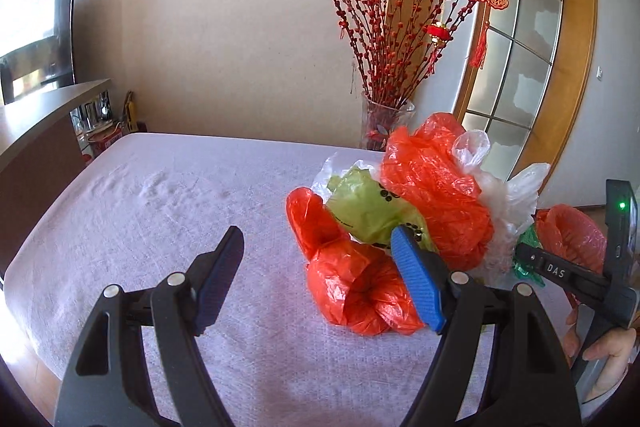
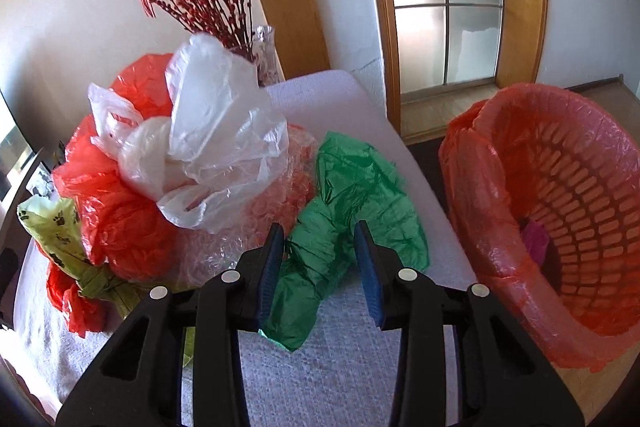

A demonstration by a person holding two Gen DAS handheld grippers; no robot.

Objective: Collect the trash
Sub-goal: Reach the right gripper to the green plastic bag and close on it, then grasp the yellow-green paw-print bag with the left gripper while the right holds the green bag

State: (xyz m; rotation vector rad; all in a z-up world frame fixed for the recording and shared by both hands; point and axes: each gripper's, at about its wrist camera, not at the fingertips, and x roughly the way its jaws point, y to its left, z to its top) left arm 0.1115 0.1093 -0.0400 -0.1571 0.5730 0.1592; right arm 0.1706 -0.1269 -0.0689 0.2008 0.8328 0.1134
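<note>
From the left wrist, the left gripper [image 1: 320,267] hangs released, its jaws wide apart over the cloth-covered table [image 1: 160,227], holding nothing. Its right finger sits just in front of a knotted red bag [image 1: 360,299] without visibly pinching it. Behind that lie a pale green bag [image 1: 364,207] with paw prints, a larger red bag [image 1: 432,195] and a white bag [image 1: 508,203], all heaped toward the table's right edge. The right gripper's body reaches in from the right side of this view.

From the right wrist, the right gripper [image 2: 320,259] is parted, its jaws standing either side of a crumpled green bag [image 2: 352,211] near the table's right edge; the pads seem close to the plastic, but not closed on it. Bubble wrap [image 2: 256,227] lies just left of the green bag, under the white bag. Beyond the table edge stands a red basket [image 2: 500,195] lined with a red bag; a small pink scrap [image 2: 536,239] lies at its bottom.

The collecting looks barely begun: nearly the whole heap is on the table. The green bag appears to be the next piece to go into the basket.
</note>
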